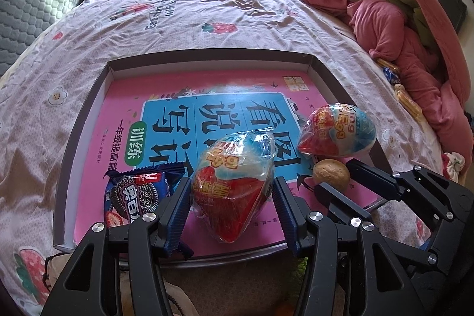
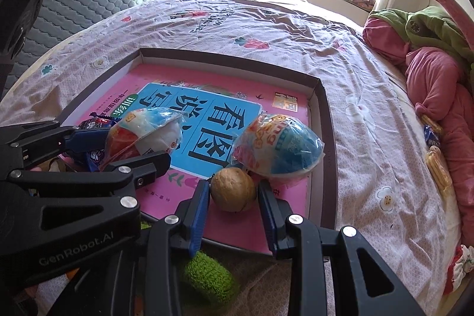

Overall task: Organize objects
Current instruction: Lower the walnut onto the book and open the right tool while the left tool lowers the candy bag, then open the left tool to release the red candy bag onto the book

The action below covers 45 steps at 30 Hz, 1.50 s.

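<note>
My left gripper (image 1: 232, 194) clamps the plastic-wrapped red-and-blue toy egg (image 1: 234, 182); my right gripper (image 2: 234, 194) pinches the round tan walnut (image 2: 234, 188). I should lower both gently into the shallow cardboard tray (image 1: 207, 61).

Left wrist view close above the tray (image 1: 97, 96), angled down, right wrist view alongside, both sharing tray and bed (image 1: 207, 5).

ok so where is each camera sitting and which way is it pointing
Left wrist: on the left gripper, aimed down and forward at a shallow cardboard tray on the bed; the gripper straddles a plastic-wrapped red-blue toy egg.
Right wrist: on the right gripper, same downward aim, bracketing a brown walnut; the left gripper shows at its left.
Shared: tray, pink book, both eggs, walnut.
</note>
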Available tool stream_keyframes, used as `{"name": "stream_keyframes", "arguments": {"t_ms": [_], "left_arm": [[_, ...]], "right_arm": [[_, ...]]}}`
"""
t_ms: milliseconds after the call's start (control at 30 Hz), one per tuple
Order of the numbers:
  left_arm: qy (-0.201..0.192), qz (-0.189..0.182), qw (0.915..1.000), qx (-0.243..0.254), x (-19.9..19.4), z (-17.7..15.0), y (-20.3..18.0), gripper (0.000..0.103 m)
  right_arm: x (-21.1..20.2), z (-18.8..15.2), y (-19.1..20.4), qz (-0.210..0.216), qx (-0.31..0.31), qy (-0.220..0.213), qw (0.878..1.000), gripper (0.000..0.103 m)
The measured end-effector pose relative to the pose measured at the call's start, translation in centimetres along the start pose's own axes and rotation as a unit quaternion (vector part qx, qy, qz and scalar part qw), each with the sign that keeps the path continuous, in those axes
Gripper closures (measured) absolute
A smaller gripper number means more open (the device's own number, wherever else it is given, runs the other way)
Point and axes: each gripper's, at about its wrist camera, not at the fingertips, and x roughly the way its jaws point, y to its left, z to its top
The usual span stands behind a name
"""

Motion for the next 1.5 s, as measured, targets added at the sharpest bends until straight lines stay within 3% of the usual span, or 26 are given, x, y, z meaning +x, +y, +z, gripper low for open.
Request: {"name": "stream_keyframes", "arguments": {"t_ms": [167,400,1267,1500], "left_arm": [[0.004,0.008,0.9999,-0.010,0.2,0.1,0.4,0.046],[0.004,0.011,0.9998,-0.014,0.2,0.1,0.6,0.046],[0.012,-0.011,0.9996,-0.024,-0.6,-0.1,1.4,0.046],[0.013,-0.012,0.9997,-0.018,-0.6,-0.1,1.1,0.039]], "right_arm": [[-0.3,-0.1,0.2,-0.016,-0.010,-0.003,1.000,0.069],[-0.7,-0.3,-0.1,-0.032,-0.011,-0.008,0.999,0.058],[-1.7,-0.5,-0.9,-0.036,-0.001,-0.017,0.999,0.051],[-1.9,-0.6,-1.6,-0.032,0.016,-0.019,0.999,0.049]]}}
